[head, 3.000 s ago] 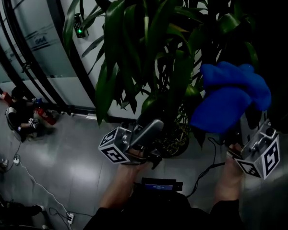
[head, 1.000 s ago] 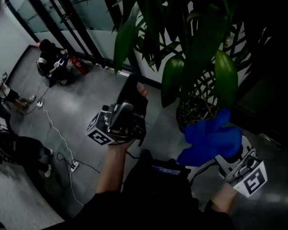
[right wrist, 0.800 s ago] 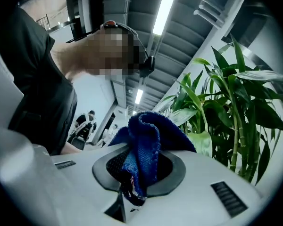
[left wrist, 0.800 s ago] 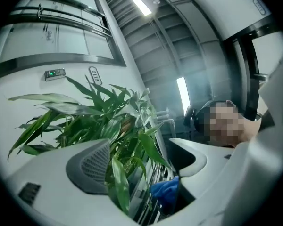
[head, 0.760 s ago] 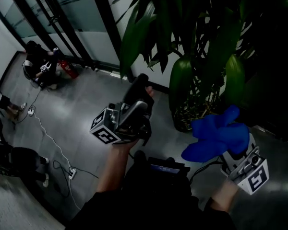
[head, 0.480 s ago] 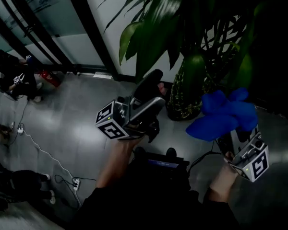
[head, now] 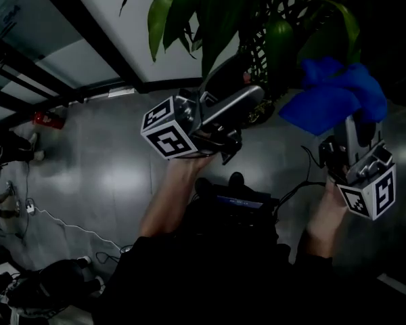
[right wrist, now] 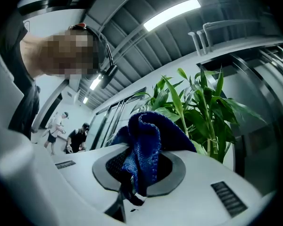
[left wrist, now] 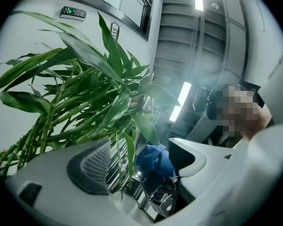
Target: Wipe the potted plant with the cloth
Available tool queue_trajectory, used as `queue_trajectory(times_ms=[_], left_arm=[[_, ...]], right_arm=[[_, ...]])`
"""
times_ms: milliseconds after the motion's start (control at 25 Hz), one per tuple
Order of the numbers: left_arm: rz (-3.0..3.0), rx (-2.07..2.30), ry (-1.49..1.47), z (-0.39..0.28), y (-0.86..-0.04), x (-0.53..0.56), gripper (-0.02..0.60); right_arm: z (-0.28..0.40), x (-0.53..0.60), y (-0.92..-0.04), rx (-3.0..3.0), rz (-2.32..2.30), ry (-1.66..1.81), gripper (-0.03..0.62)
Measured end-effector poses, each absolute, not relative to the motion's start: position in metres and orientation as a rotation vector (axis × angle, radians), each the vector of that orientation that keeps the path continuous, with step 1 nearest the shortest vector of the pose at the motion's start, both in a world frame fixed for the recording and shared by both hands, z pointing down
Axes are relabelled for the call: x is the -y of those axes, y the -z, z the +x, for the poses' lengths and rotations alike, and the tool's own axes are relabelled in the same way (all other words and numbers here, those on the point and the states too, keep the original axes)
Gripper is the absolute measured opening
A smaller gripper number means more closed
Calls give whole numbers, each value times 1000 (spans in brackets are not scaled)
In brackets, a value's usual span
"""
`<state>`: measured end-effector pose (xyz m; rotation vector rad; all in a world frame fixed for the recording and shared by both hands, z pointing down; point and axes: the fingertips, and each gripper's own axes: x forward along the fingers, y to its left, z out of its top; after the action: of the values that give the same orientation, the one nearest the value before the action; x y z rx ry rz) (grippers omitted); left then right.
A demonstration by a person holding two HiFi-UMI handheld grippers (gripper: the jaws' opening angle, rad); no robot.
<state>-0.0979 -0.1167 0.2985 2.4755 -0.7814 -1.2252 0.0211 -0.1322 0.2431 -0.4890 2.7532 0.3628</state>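
Our right hand-held gripper [right wrist: 137,175] is clenched on a bunched blue cloth [right wrist: 144,135], which it holds up close beside the long green leaves of the potted plant [head: 210,12]. Our left hand-held gripper [left wrist: 140,168] has its jaws apart and grips nothing. A narrow leaf [left wrist: 130,157] hangs in the gap; we cannot tell whether it touches either jaw. The pot [head: 260,112] is mostly hidden behind the left hand-held gripper, and what fills it is too dark to make out. A glossy grey floor [head: 101,175] lies below.
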Motion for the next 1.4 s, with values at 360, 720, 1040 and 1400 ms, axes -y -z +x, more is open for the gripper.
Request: queue_trajectory(times_ms=[360, 720, 1040, 1400], left_arm=[[2492, 839, 1203, -98, -294, 123, 388], [2422, 967, 1194, -88, -303, 144, 238], [2480, 860, 1228, -89, -299, 129, 60], [2533, 681, 1223, -92, -301, 127, 61]], right_arm=[[16, 160, -224, -2644, -473, -291, 77], [-21, 171, -206, -2681, -251, -350, 77], [-100, 176, -201, -2789, -295, -542, 77], [-118, 188, -249, -2985, -256, -384, 77]])
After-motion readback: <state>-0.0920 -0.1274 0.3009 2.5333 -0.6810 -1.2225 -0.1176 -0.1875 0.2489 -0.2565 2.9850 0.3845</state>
